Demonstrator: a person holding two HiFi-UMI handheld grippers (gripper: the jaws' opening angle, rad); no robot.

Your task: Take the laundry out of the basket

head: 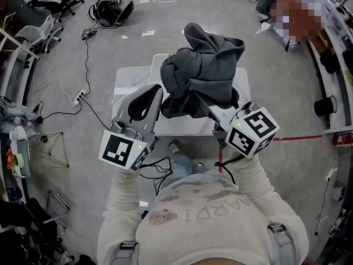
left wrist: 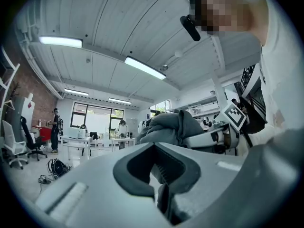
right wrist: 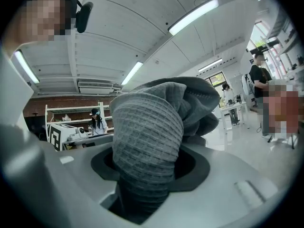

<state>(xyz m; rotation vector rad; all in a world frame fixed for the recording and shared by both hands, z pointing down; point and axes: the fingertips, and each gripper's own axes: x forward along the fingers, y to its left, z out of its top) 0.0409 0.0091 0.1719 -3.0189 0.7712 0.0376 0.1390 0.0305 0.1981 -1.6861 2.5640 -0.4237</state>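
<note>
A dark grey sweatshirt-like garment (head: 203, 73) hangs bunched in the air above a white basket or table top (head: 128, 79); I cannot tell which. My right gripper (head: 205, 105) is shut on a ribbed fold of this garment (right wrist: 149, 132), which fills the space between its jaws and hides the tips (right wrist: 147, 167). My left gripper (head: 156, 91) is raised just left of the cloth, with its jaws together and nothing held. In the left gripper view the garment (left wrist: 166, 126) shows beyond the closed jaw tips (left wrist: 156, 146). Both gripper views look up towards the ceiling.
Cables and a power strip (head: 79, 97) lie on the grey floor at the left. A headset and bag (head: 110, 10) sit further back, with office chairs (head: 41, 32) at the far left. A red tape line (head: 300, 137) runs right. A person (head: 292, 10) stands at the back right.
</note>
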